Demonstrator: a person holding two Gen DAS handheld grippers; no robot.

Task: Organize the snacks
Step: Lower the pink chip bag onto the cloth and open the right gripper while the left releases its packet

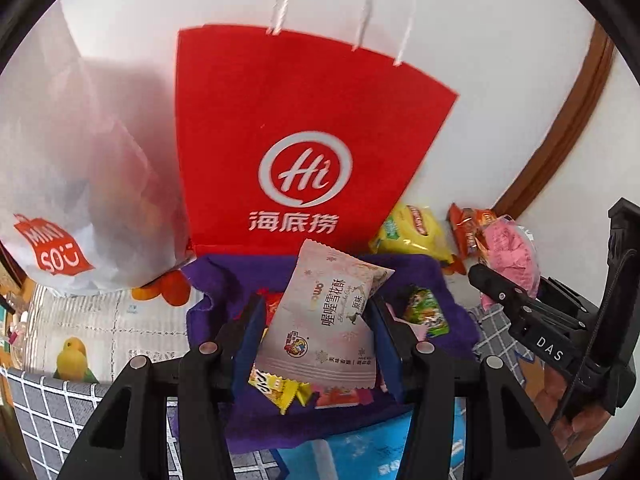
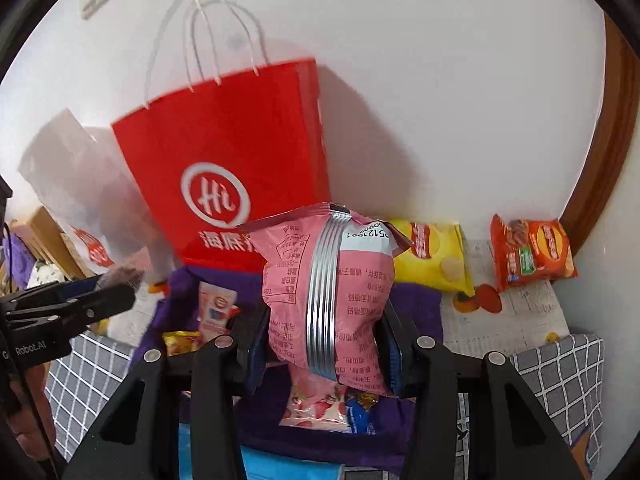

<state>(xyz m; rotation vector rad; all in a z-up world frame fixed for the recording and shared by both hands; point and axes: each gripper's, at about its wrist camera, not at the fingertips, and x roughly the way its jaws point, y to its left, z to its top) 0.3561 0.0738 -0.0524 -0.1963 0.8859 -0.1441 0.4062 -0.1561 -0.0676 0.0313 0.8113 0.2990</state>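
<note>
Currently:

1. Left gripper (image 1: 316,332): jaws closed onto a pale pink snowflake-crisp packet (image 1: 326,316), pinched on both side edges, packet upright and tilted slightly right.
2. Right gripper (image 2: 320,344): jaws clamped on a pink chip bag (image 2: 328,292), back side facing the camera (silver seam runs down the middle), held above the cloth.
3. Purple cloth (image 1: 452,304) lies under both grippers. Loose on it: a green candy wrapper (image 1: 426,312), a yellow wrapper (image 1: 280,390), and a strawberry-print packet (image 2: 316,404) just below the pink bag.
4. Red Haidilao paper bag (image 1: 288,136) stands upright against the wall behind the cloth; a white Miniso plastic bag (image 1: 72,200) is just to its left.
5. Yellow chip bag (image 2: 434,256) and orange chip bag (image 2: 532,250) lie by the wall, right of the red bag, slightly apart.
6. Each wrist view shows the other gripper at frame edge.
</note>
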